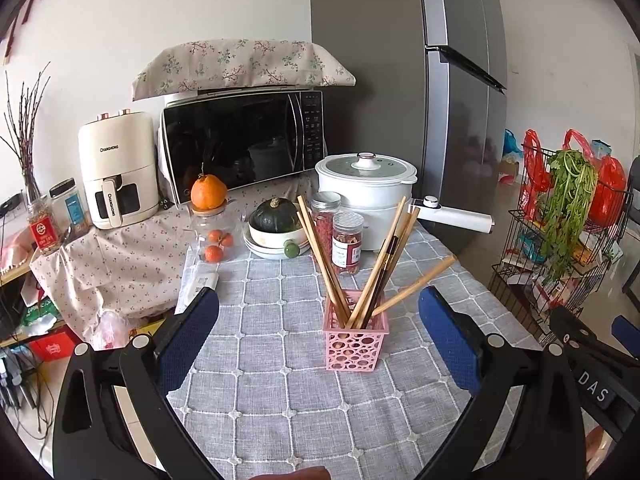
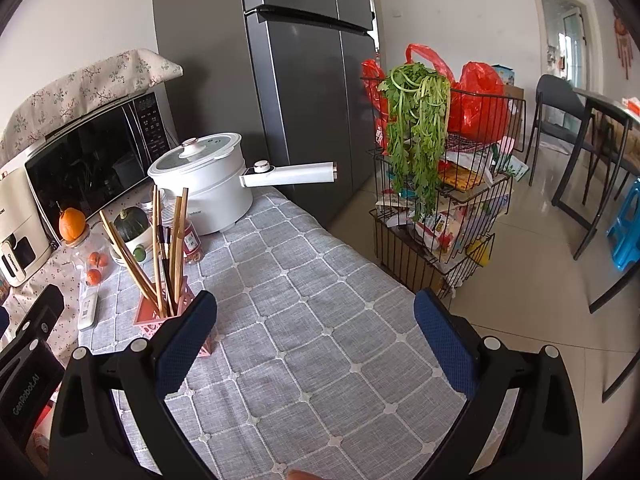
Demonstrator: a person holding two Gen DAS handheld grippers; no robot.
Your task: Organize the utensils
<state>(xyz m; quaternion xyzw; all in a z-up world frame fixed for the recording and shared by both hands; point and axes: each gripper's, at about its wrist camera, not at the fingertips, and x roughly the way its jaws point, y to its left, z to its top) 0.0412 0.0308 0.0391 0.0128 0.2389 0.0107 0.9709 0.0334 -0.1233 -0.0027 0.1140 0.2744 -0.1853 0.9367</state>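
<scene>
One pink holder (image 1: 355,342) of about eight chopsticks (image 1: 320,252), two grippers, left (image 1: 319,322), right (image 2: 315,326), jaws wide open, empty

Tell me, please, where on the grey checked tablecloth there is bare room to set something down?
The grey checked tablecloth is bare in front of the pink perforated plastic holder and rightwards to the table edge beside the black wire rack. It is crowded behind the holder: red-labelled jars, a bowl with a green squash, the white electric pot.
</scene>
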